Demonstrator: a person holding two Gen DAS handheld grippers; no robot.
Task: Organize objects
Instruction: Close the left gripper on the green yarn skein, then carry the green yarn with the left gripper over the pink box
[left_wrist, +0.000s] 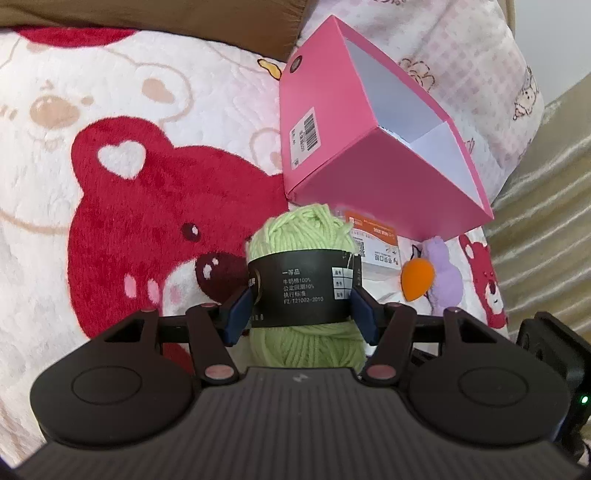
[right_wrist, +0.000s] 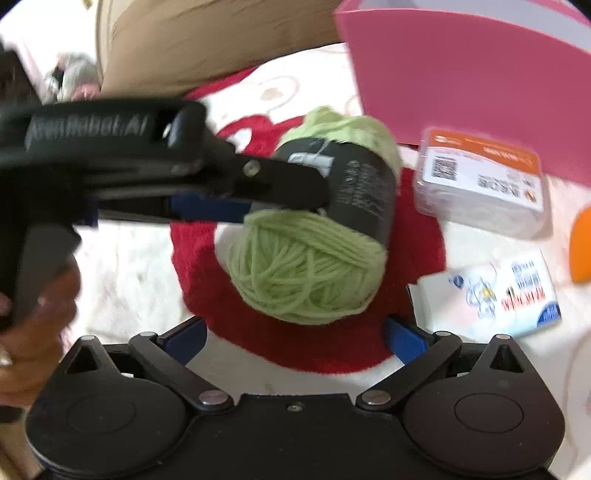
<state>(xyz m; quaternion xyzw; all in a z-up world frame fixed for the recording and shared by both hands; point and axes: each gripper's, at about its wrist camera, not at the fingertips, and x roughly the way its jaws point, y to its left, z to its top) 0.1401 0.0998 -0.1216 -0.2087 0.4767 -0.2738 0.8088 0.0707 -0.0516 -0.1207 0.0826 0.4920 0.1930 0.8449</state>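
Pink box (left_wrist: 332, 147) sits far-right on the bear blanket (left_wrist: 129, 184), open side up and tilted. Green yarn ball (left_wrist: 306, 280) lies just near of it, long axis pointing at the box. Left gripper (left_wrist: 301, 314) jaws clamp its black label. Right gripper (right_wrist: 295, 339) jaws wide, empty, yarn just ahead.

This looks like a home bedroom: the work surface is a soft plush blanket (left_wrist: 122, 155) printed with red and beige cartoon bears. A pillow (left_wrist: 461, 66) in a pink checked cartoon cover lies behind it, beside a brown cushion (left_wrist: 155, 11), with ruched beige fabric (left_wrist: 546, 206) alongside.
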